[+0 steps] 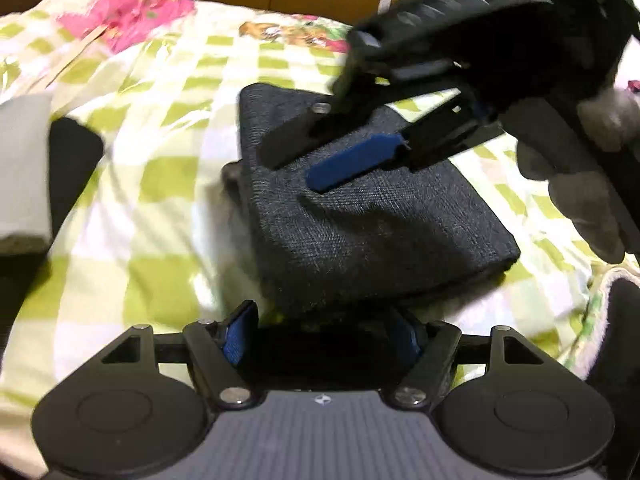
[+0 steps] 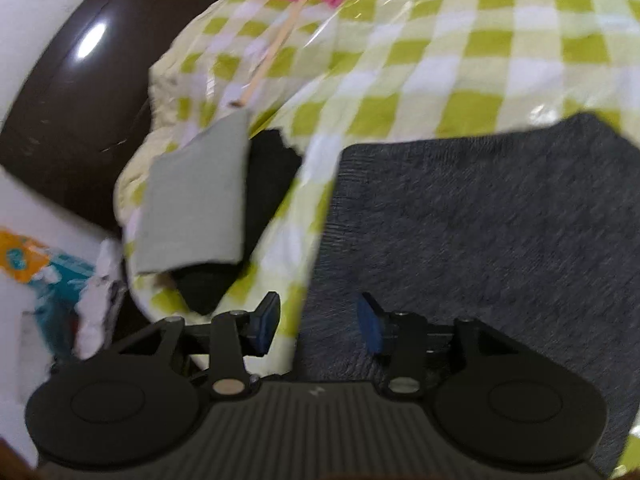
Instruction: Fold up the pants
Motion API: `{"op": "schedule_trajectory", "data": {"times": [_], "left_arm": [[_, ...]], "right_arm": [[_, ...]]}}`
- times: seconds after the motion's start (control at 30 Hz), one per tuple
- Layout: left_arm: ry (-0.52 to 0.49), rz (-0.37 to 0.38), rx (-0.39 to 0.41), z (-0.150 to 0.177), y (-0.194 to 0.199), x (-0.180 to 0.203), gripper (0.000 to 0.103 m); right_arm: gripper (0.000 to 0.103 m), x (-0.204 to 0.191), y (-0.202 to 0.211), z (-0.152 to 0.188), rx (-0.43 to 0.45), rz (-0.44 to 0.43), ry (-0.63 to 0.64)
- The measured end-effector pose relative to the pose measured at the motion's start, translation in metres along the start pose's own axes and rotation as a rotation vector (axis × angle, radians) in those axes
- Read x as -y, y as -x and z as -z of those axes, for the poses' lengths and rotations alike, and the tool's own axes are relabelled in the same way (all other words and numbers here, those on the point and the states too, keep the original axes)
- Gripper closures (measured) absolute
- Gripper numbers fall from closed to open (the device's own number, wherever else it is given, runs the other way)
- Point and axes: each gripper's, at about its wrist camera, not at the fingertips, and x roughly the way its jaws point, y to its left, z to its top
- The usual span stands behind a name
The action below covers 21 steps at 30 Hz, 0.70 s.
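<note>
Left wrist, folded pants [image 1: 360, 216], no legible writing

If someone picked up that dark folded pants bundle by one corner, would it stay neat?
Probably not. The folded pants are soft woven cloth in loose layers, so they would likely droop and unfold. They look light and unlikely to slip, given the coarse weave. Pushed across the checked bedcover, they might bunch.

The left wrist camera looks steeply down along its gripper [image 1: 320, 332] at the folded dark grey woven pants [image 1: 360, 216] on the green-and-white checked bedcover [image 1: 160, 184]. The right wrist camera faces down too, much closer to the same pants [image 2: 500, 240] and bedcover [image 2: 420, 64].
</note>
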Motion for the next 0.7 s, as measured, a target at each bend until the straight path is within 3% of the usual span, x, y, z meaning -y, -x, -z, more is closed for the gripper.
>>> {"op": "schedule_trajectory", "data": {"times": [0.17, 0.37, 0.57, 0.7], "left_arm": [[0.015, -0.042, 0.049, -0.008, 0.023, -0.004, 0.022], [-0.012, -0.017, 0.207, -0.043, 0.012, 0.009, 0.022], [0.031, -0.063, 0.155, -0.057, -0.019, 0.007, 0.022], [0.038, -0.073, 0.152, -0.054, -0.008, 0.001, 0.021]], "right_arm": [[0.058, 0.006, 0.016, 0.006, 0.025, -0.042, -0.011], [0.058, 0.012, 0.027, -0.025, 0.087, 0.022, 0.066], [0.058, 0.008, -0.018, -0.053, 0.024, 0.095, 0.187], [0.058, 0.013, -0.014, -0.05, 0.035, 0.048, 0.179]]}}
